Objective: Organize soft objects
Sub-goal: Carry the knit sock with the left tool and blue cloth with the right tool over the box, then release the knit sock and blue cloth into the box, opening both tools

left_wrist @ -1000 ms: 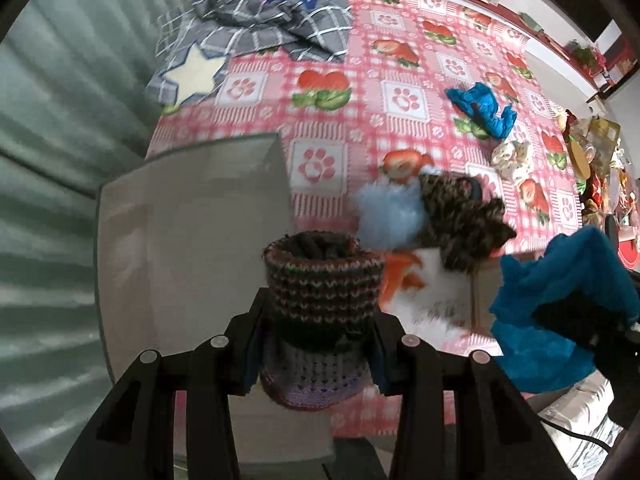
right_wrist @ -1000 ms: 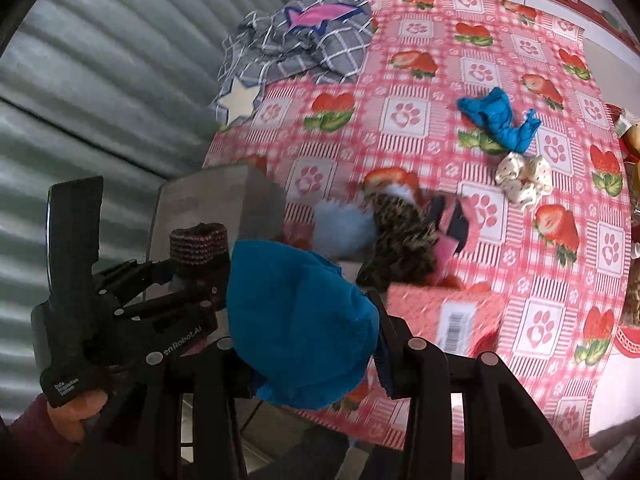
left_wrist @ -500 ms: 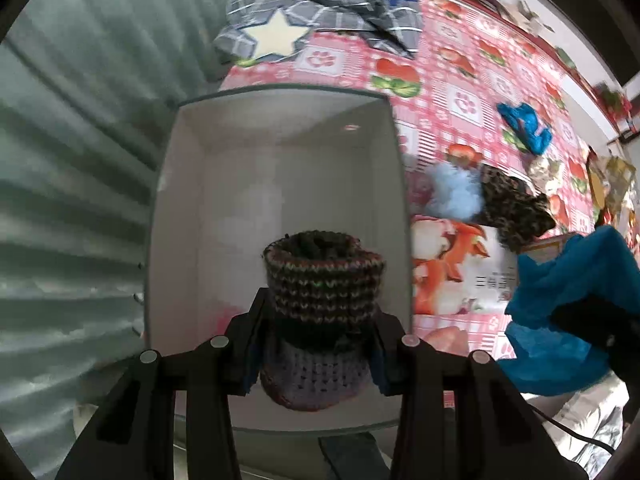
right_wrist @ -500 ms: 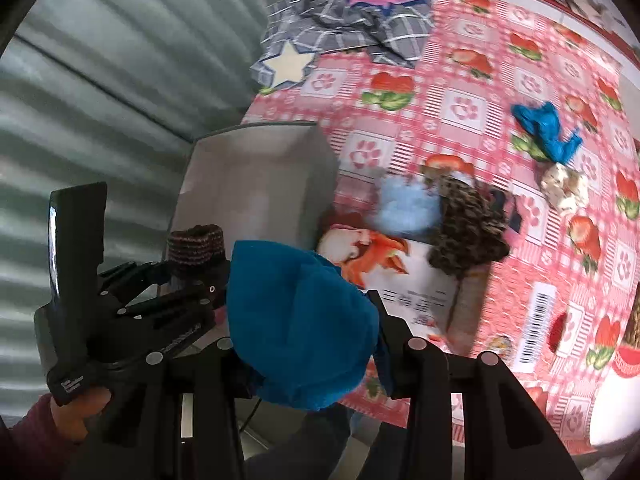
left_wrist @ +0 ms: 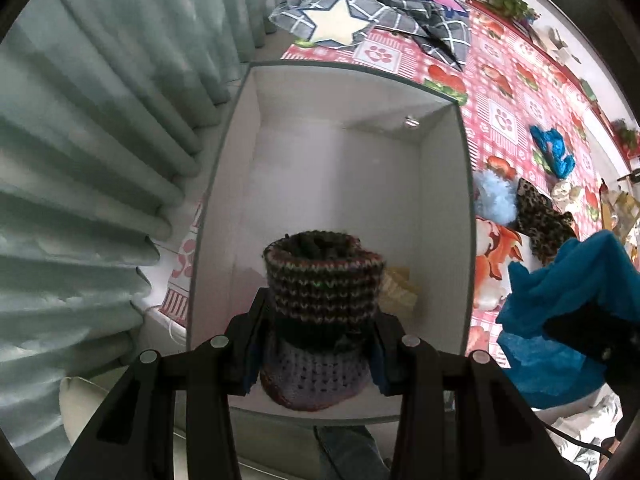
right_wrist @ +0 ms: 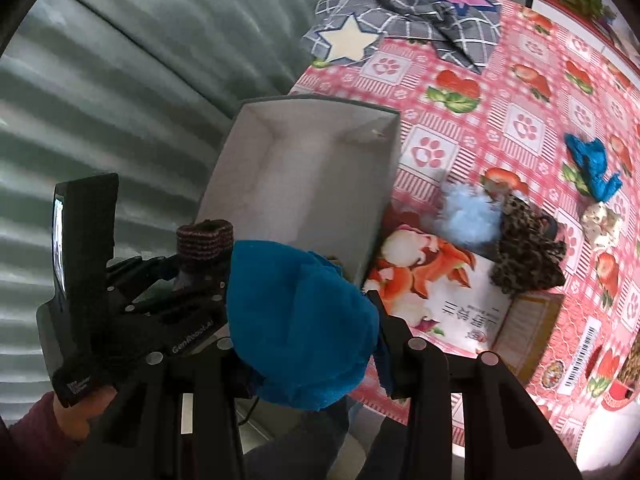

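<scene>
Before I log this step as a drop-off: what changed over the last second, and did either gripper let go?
The left gripper, shut on the knitted bootie, moved from beside the grey box to above its open inside. The right gripper followed toward the box's near corner, shut on the blue cloth. Neither let go. The fluffy blue pom-pom, leopard-print piece and other items on the bedspread stayed put.

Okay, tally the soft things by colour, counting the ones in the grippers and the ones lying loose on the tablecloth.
Teal blue: 2, held cloth, scrunchie
Light blue: 1, fluffy pompom
Leopard print: 1, fabric piece
Cream floral: 1, scrunchie
Striped knit: 1, bootie
Grey plaid: 1, blanket
Total: 7
</scene>
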The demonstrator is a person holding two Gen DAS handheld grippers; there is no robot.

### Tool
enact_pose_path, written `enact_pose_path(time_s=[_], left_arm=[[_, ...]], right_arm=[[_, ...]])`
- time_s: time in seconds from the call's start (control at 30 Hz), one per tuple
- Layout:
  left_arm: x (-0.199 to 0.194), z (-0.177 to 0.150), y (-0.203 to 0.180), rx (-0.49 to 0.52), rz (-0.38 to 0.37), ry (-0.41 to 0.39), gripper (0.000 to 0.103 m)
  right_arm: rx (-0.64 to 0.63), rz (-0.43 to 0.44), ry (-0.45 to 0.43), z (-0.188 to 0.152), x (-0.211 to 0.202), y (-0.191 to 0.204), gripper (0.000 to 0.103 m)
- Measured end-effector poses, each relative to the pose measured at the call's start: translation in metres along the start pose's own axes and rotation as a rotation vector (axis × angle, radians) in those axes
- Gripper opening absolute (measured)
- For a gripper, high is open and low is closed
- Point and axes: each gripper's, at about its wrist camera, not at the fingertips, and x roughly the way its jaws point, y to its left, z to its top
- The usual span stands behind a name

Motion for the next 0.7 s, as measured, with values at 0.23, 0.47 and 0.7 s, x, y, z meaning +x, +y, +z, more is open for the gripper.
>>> enact_pose_path(time_s=[0.23, 0.47, 0.7], left_arm=[[0.003, -0.001, 0.013, -0.023, -0.001, 0.009, 0.046], [0.005, -0.001, 0.017, -0.034, -0.002, 0.016, 0.047], [0.008, 0.001, 0.018, -0.042, -0.004, 0.023, 0.047]], right_arm=[[-0.040, -0.009, 0.021, 0.008, 0.011, 0.016, 0.044], [-0.055, -0.016, 0.037, 0.017, 0.020, 0.021, 0.044], [-0.062, -0.017, 0.049, 0.025, 0.028, 0.024, 0.044]])
